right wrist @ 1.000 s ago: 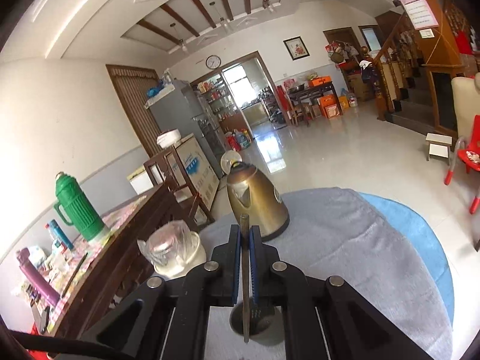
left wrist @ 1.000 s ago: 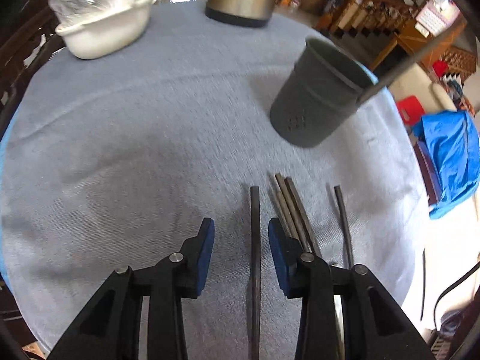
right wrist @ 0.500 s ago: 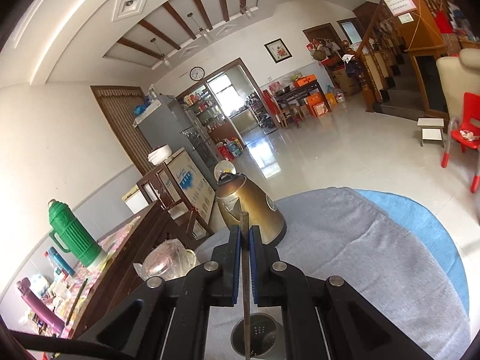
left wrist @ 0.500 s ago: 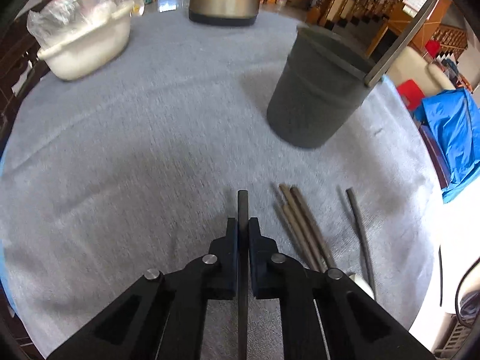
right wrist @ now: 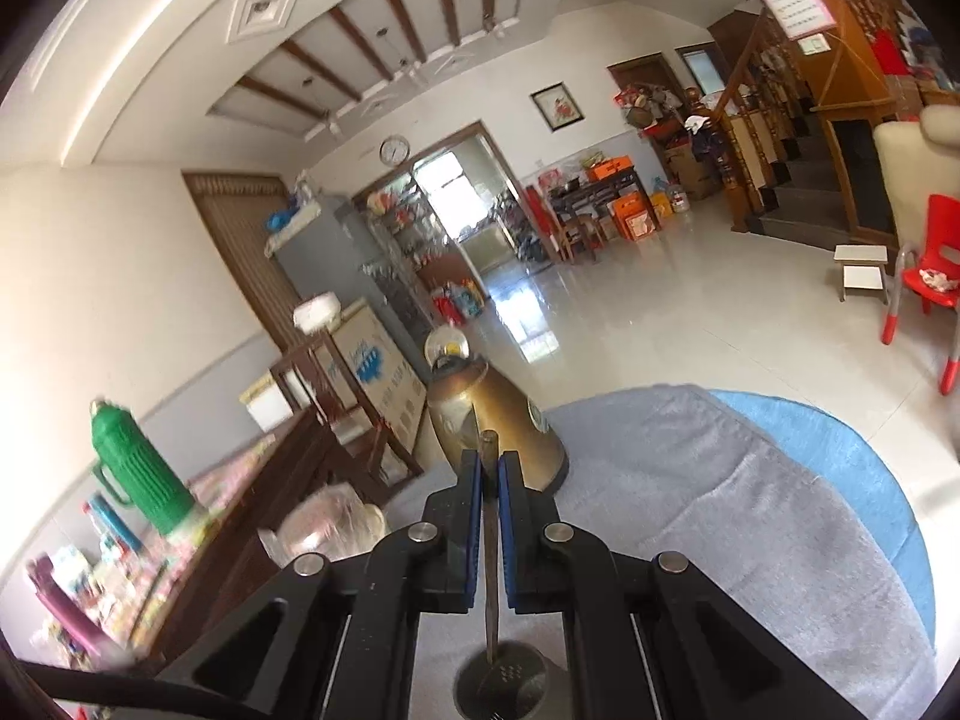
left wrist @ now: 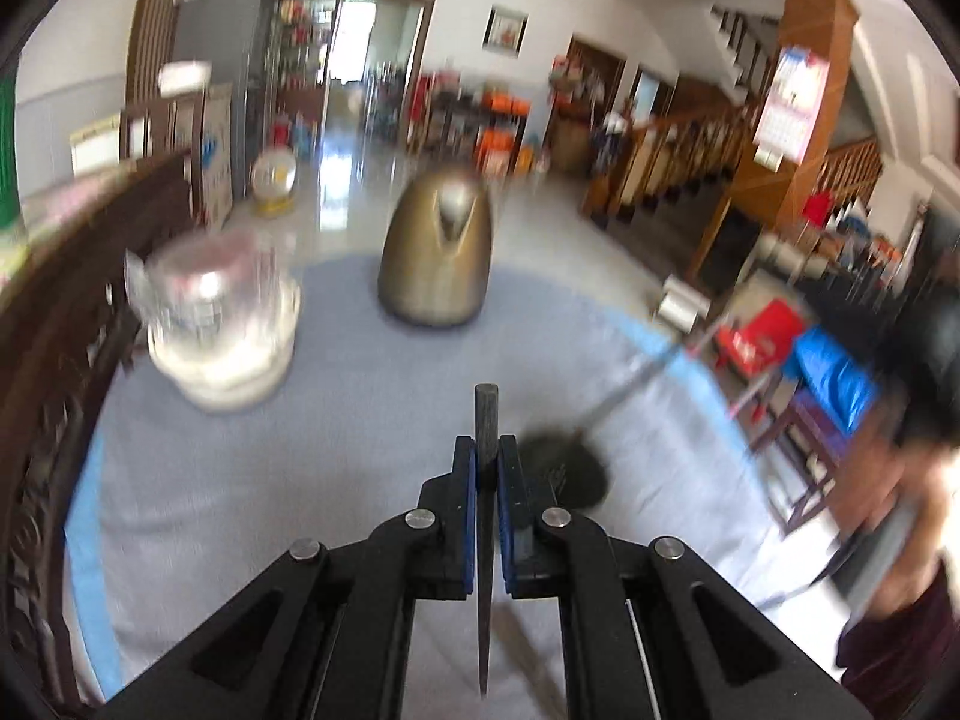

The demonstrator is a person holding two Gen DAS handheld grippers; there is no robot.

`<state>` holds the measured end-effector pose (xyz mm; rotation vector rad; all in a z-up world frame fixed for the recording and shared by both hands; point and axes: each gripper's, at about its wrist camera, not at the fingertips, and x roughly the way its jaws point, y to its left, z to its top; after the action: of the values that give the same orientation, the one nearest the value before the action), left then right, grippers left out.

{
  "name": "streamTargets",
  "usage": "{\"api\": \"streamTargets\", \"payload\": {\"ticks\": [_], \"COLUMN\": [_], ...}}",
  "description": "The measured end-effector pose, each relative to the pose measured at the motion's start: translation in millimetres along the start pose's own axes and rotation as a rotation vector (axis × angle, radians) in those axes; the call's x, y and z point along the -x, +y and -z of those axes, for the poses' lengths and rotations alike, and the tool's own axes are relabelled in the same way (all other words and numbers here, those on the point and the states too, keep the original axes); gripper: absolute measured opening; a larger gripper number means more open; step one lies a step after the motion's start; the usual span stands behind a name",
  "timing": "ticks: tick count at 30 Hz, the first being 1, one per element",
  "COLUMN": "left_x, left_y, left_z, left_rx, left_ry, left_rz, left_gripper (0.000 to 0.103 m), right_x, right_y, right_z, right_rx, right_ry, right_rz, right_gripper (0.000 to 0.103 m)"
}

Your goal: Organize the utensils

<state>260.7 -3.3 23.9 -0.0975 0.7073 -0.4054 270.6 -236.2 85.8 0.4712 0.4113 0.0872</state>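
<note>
Lifted off the grey tablecloth (left wrist: 252, 480), left tongs (left wrist: 487, 480) pinch what looks like a chopstick (left wrist: 486, 414).

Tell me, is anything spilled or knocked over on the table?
Nothing stands out. The gold kettle and the plastic-covered bowl stand upright on the grey cloth. Each gripper, left and right, holds one chopstick.

Both wrist views face the kettle (left wrist: 437, 264) (right wrist: 510, 426).

Open grey tablecloth (left wrist: 240, 480) ahead, brass kettle (left wrist: 435, 264) and wrapped white bowl (left wrist: 222, 330) at its far edge.
</note>
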Motion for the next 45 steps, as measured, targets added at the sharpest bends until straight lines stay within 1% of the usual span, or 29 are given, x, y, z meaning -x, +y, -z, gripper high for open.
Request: {"api": "streamTargets", "payload": {"ticks": [3,7,10,12,14,17,18,21,24,26,27,28,29,30,31,32,34,35,37,42,45], "left_x": [20.3,33.1,35.4,29.1,18.9,-0.7,-15.1,-34.7,-50.8,-48.2,-43.1,-36.2,-28.5,-21.4,-14.5,-9.5,1.7,9.0,20.8,47.2,57.6], "left_y": [-12.7,-27.4,-37.8,-45.1,-49.3,-52.8,-52.2,-48.5,-44.8,-46.6,-49.0,-52.7,-57.1,-60.7,-64.7,-68.8,-76.3,-79.0,-81.5,-85.3,-87.3], "left_z": [-32.7,-65.3,-78.8,-85.7,-86.1,-75.2,-70.5,-53.4,-35.9,-25.2,-19.3,-12.9,-6.4,-0.5,5.2,11.9,25.1,33.9,48.1,80.2,98.9], "left_rx": [-0.002,-0.018,-0.035,-0.037,-0.027,-0.021,-0.011,0.002,0.006,-0.001,-0.014,-0.029,-0.048,-0.070,-0.093,-0.120,-0.165,-0.180,-0.187,-0.197,-0.204], "left_ry": [-0.097,-0.174,-0.220,-0.248,-0.257,-0.256,-0.236,-0.187,-0.119,-0.096,-0.098,-0.102,-0.108,-0.117,-0.120,-0.114,-0.090,-0.085,-0.082,-0.058,-0.042], "left_rz": [0.017,0.046,0.045,0.039,0.028,-0.004,-0.021,-0.047,-0.069,-0.091,-0.106,-0.135,-0.168,-0.190,-0.212,-0.245,-0.316,-0.332,-0.359,-0.416,-0.429], "left_gripper": [0.007,0.007,0.007,0.007,0.007,0.007,0.007,0.007,0.007,0.018,0.035,0.056,0.062,0.064,0.065,0.067,0.076,0.078,0.085,0.086,0.087], "right_x": [-5.1,-2.5,2.5,5.2,5.3,5.5,5.9,7.4,13.9,20.4,23.8,28.6,31.7,38.1,43.9,50.4,62.9,67.6,76.0,103.5,118.0], "right_y": [-1.8,-3.8,-3.9,-4.9,-5.3,-6.4,-7.6,-12.4,-18.3,-23.6,-25.6,-27.5,-29.1,-30.4,-31.7,-32.2,-30.4,-28.8,-27.8,-22.5,-15.9], "right_z": [13.0,25.6,28.1,29.7,31.6,33.6,35.3,39.3,42.8,45.6,46.7,48.9,50.9,54.9,58.7,62.2,69.5,72.8,78.2,97.1,108.6], "right_rx": [0.026,0.070,0.099,0.118,0.121,0.122,0.121,0.098,0.069,0.050,0.046,0.045,0.046,0.050,0.054,0.059,0.099,0.120,0.140,0.191,0.235], "right_ry": [0.035,0.045,0.040,0.039,0.047,0.057,0.062,0.082,0.088,0.091,0.089,0.086,0.084,0.079,0.072,0.055,0.039,0.046,0.063,0.097,0.118], "right_rz": [0.009,0.022,0.026,0.025,0.018,0.010,0.005,-0.021,-0.052,-0.075,-0.079,-0.076,-0.073,-0.071,-0.069,-0.070,-0.049,-0.030,-0.016,0.017,0.038], "right_gripper": [0.006,0.006,0.006,0.006,0.006,0.006,0.006,0.006,0.007,0.008,0.010,0.018,0.034,0.046,0.074,0.077,0.077,0.077,0.077,0.077,0.077]}}
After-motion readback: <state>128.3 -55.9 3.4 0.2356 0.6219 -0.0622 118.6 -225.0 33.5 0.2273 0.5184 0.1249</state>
